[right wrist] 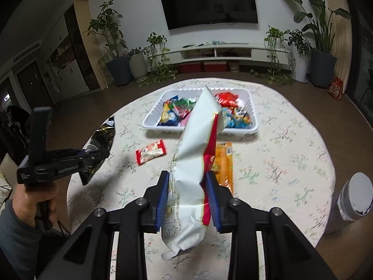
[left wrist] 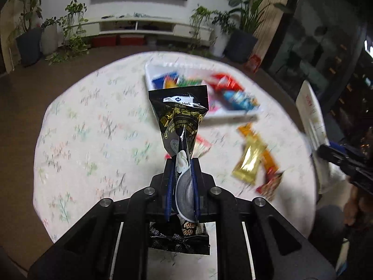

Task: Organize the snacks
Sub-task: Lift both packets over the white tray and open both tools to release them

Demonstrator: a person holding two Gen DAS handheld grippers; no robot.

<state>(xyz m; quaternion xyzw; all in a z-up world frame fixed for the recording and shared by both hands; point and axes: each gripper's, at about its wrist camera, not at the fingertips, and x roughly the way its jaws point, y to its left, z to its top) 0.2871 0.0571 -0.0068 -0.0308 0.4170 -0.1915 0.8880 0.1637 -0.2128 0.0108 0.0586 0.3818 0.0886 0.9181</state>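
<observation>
Floral tablecloth (right wrist: 279, 154): orange packet (right wrist: 225, 163) lies before snack tray (right wrist: 151, 119).

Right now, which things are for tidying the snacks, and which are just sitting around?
For the job:
- black packet in the left tool
- white packet in the right tool
- tray with snacks in it
- red packet, orange packet and gold packet on the table

Just around:
- TV
- plants
- white jar
- red bag on the floor
</observation>
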